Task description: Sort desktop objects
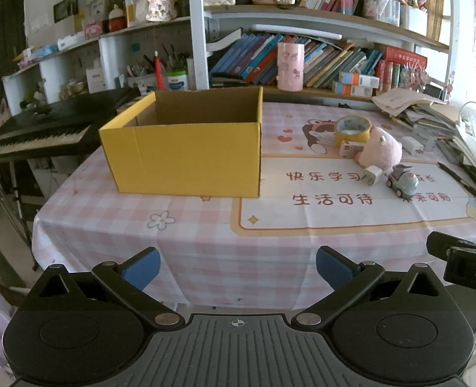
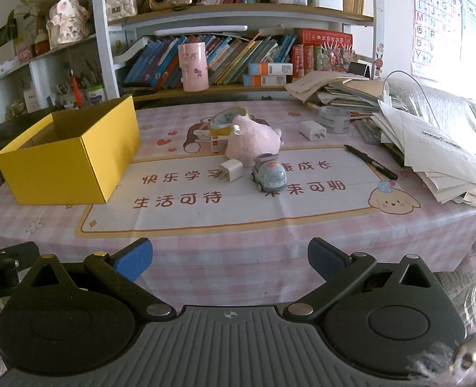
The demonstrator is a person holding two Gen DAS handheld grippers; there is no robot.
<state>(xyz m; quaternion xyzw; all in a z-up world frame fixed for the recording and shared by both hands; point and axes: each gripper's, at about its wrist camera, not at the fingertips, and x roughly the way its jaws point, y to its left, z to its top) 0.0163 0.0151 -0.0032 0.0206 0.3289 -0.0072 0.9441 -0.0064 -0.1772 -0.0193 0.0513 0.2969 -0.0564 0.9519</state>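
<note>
Both the left claw and right claw hang released over a pink checked tablecloth before crowded bookshelves

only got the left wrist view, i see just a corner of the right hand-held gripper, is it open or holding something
Observer: Open. The right hand-held gripper has its fingers spread wide with nothing between them, above the table's near edge.
Operator: anything by the paper pile that i'm missing
Observer: Yes, a grey tape roll lies flat between the rear white charger and the paper pile.
</note>
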